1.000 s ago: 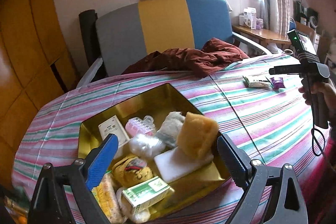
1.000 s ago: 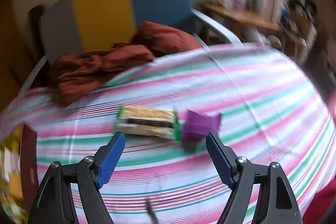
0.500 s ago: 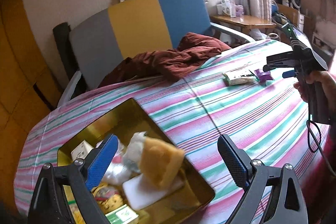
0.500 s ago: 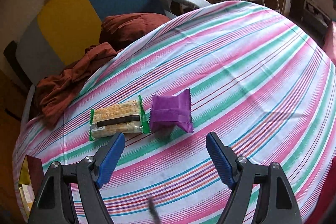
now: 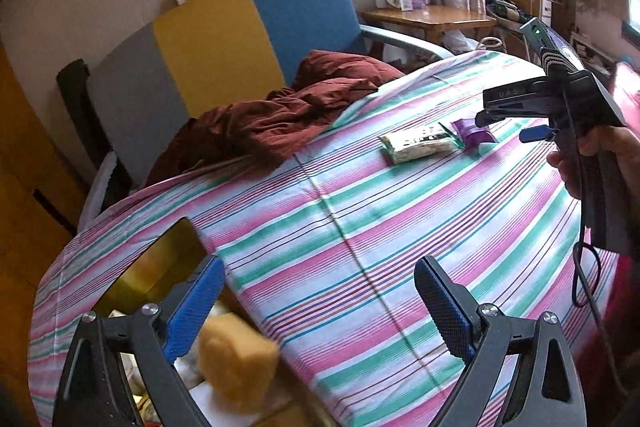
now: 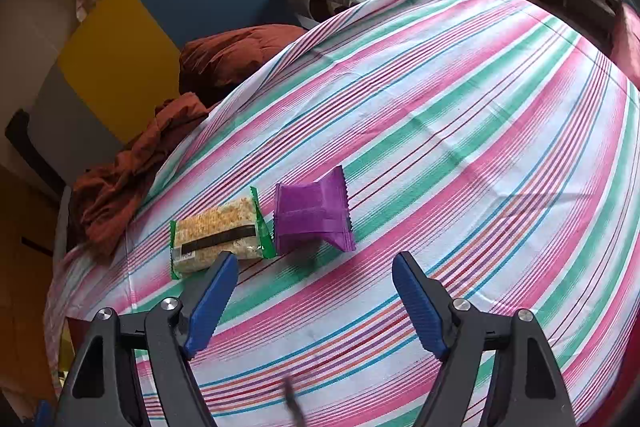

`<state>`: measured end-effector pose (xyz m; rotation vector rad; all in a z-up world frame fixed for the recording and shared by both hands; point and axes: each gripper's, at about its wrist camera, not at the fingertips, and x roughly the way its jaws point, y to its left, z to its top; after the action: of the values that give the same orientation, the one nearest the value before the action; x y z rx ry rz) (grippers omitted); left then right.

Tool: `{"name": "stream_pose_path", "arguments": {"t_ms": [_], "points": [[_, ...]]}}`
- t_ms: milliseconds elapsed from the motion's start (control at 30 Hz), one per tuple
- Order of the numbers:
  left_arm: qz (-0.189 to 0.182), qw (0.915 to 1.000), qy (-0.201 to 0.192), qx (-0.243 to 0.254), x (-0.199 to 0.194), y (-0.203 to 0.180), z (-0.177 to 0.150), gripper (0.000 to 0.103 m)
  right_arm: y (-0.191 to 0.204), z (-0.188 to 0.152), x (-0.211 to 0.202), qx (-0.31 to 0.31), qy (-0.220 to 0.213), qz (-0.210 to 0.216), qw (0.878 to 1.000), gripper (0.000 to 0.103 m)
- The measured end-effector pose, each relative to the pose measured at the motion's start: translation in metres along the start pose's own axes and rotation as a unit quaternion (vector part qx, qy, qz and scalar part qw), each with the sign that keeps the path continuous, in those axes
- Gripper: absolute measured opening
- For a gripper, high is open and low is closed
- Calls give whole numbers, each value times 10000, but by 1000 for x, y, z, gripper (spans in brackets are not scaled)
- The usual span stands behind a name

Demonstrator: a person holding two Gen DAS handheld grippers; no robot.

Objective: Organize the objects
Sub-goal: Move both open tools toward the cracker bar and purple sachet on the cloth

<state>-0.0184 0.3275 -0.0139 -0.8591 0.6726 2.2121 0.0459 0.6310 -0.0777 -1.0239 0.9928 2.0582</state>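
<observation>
Right wrist view looks down on a surface (image 6: 460, 115) covered with a cloth striped in pink, green, white and blue. Two small packets lie there side by side, touching at their ends: a clear-and-green wrapper holding a pale puffed-rice bar (image 6: 218, 233) with a dark band and a small white barcode label whose print is too small to read, and a crinkled purple foil sachet (image 6: 312, 213) with zigzag edges and no legible writing. The right tongs (image 6: 314, 295) hang just in front of the two packets, blue ribbed pads spread wide, nothing between them.

From the left wrist view, the left tongs (image 5: 316, 297) are likewise wide and empty, over bare striped cloth. At the lower left sits a gold metal tin (image 5: 160, 263), with a blurred yellow sponge block (image 5: 236, 363) inside it. Across the surface a hand (image 5: 592, 155) grips the black handle of the right tongs, whose body bears faint raised letters that seem to read "DAS". A rust-brown crumpled cloth (image 5: 280, 119) lies at the far edge, before a chair with grey, yellow and blue panels (image 5: 224, 39).
</observation>
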Motion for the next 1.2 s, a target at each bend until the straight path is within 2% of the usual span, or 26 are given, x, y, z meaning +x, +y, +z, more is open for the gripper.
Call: {"name": "stream_pose_path", "arguments": {"t_ms": [367, 733, 933, 1100, 1167, 1200], "points": [[-313, 9989, 339, -49, 35, -13, 30, 96, -7, 2, 0, 246, -10, 110, 9996, 81], [-437, 9969, 655, -91, 77, -20, 57, 96, -16, 3, 3, 501, 1, 158, 9986, 81], [-837, 9892, 990, -683, 110, -13, 80, 96, -33, 7, 4, 1005, -106, 333, 9943, 81], [-1179, 9777, 1091, -1353, 131, -6, 101, 95, -50, 7, 4, 1509, -124, 548, 9870, 81], [-1149, 9798, 939, -1339, 136, -8, 111, 95, -55, 7, 7, 1675, -45, 690, 9834, 81], [-1082, 9849, 781, -1105, 138, -14, 117, 95, -57, 6, 8, 1751, -5, 749, 9817, 81]]}}
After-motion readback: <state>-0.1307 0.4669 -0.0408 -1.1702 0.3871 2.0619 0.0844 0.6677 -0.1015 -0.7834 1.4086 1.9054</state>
